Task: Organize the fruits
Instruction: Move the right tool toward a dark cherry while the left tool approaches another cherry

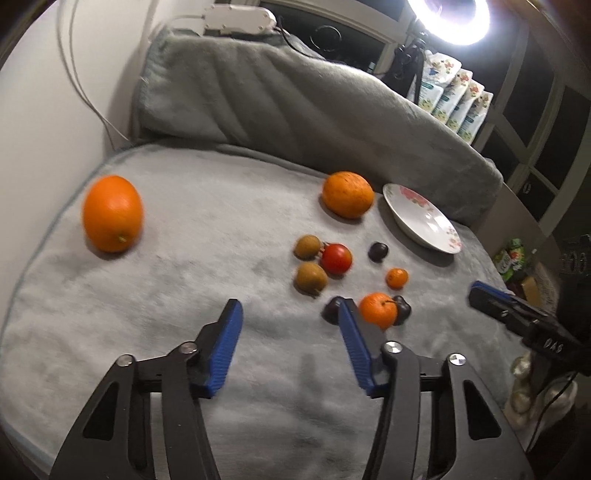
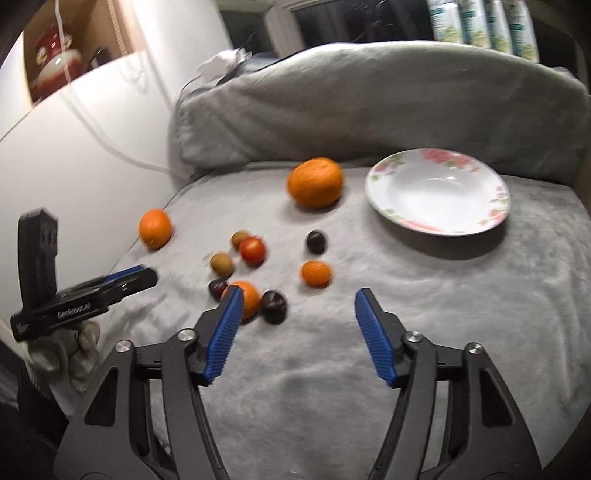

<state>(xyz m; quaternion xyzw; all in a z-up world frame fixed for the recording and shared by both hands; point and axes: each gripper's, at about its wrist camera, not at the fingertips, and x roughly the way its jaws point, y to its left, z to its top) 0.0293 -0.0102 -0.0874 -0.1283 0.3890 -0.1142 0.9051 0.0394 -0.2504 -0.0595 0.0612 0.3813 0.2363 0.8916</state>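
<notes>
Fruit lies scattered on a grey blanket. A large orange [image 1: 112, 213] [image 2: 155, 228] sits at the left, another orange [image 1: 348, 194] [image 2: 315, 182] beside the flowered white plate [image 1: 436, 236] [image 2: 487, 214], which is bare. Between them lie two kiwis [image 1: 309, 263], a red tomato [image 1: 336, 258] [image 2: 252, 251], a dark plum [image 1: 378, 252] [image 2: 316, 241], a small mandarin [image 1: 397, 278] [image 2: 315, 273] and a bigger mandarin [image 1: 377, 309] [image 2: 249, 299] flanked by dark plums. My left gripper [image 1: 290, 312] hovers open over bare blanket, nothing between its fingers. My right gripper [image 2: 298, 301] is open too, with one plum [image 2: 274, 305] lying beyond its left finger.
A grey cushion [image 1: 280, 96] [image 2: 369, 103] rises behind the blanket. A white wall with cables runs along the left. A ring light [image 1: 454, 18] and several packets [image 1: 454, 96] stand at the back right. The blanket's front part lies bare.
</notes>
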